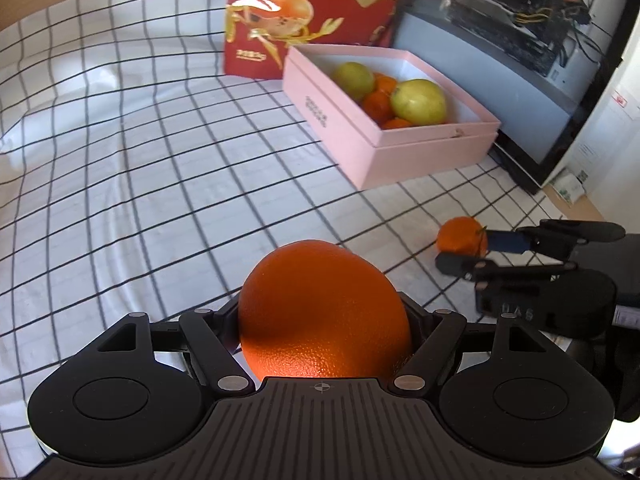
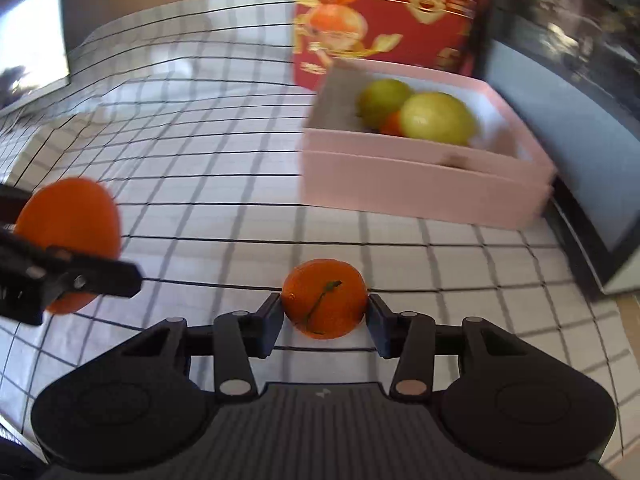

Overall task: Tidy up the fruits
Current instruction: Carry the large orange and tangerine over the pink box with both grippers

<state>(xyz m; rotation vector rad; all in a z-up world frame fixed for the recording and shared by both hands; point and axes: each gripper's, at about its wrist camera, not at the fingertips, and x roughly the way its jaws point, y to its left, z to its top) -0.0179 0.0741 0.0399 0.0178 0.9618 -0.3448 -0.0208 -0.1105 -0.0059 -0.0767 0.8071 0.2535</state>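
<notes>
A large orange (image 1: 324, 312) fills the jaws of my left gripper (image 1: 325, 316), which is shut on it above the checked cloth. The same orange (image 2: 68, 224) shows at the left of the right wrist view, held by the left gripper (image 2: 70, 270). A small tangerine (image 2: 325, 298) with a green stem sits between the pads of my right gripper (image 2: 325, 312), which is shut on it; the pads touch both its sides. In the left wrist view that tangerine (image 1: 460, 236) and the right gripper (image 1: 466, 246) are at the right. A pink box (image 1: 400, 140) holds green-yellow fruits (image 1: 418, 100) and tangerines.
A red gift bag (image 1: 304, 12) printed with tangerines stands behind the pink box (image 2: 420, 184). A dark-framed screen (image 1: 520, 40) leans at the right of the box. The white cloth with black grid lines (image 1: 140, 160) covers the surface to the left.
</notes>
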